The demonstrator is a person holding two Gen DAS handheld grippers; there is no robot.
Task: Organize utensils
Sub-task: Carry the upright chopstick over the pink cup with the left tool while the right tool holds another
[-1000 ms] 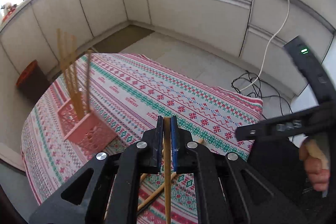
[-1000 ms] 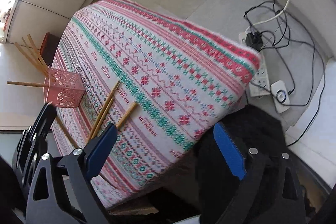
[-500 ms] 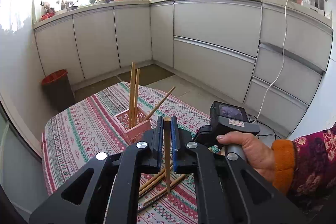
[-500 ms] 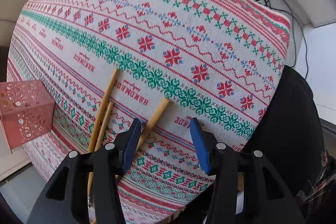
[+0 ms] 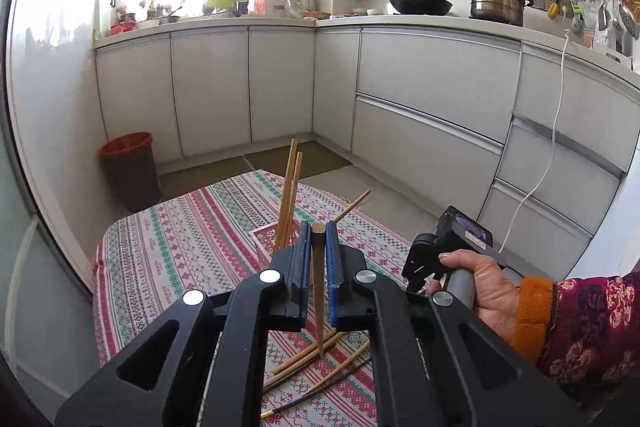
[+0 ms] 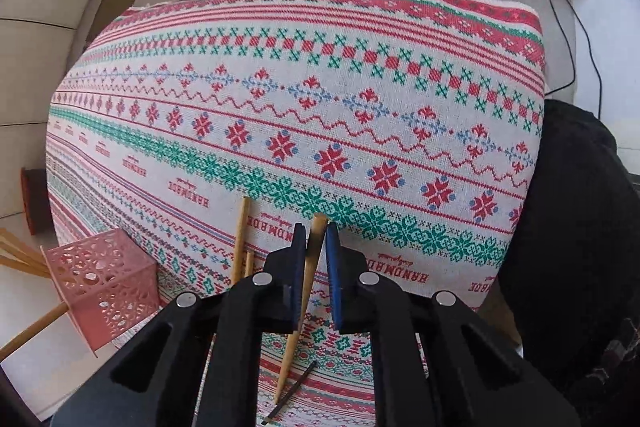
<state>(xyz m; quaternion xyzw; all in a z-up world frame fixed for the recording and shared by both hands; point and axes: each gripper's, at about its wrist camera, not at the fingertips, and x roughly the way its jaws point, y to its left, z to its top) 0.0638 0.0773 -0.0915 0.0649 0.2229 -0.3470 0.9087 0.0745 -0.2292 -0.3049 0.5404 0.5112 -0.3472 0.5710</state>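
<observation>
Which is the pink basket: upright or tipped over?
Upright: the pink basket stands on the tablecloth, chopsticks poking up from it.

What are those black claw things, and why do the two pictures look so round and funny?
They are two grabbers, each held in one of a person's hands, like big tongs. A small camera with a round, bulgy lens sits on each one, so everything bends.

The kitchen picture comes from the left gripper. It is shut on one wooden chopstick, which hangs tip down over the table. At the right you see the person's hand holding the other grabber.

The other picture looks almost straight down from the right gripper. Its jaws are closing, with a chopstick from the table between them.

The patterned tablecloth carries a pink basket with chopsticks already in it, plus a few more chopsticks lying loose.
</observation>
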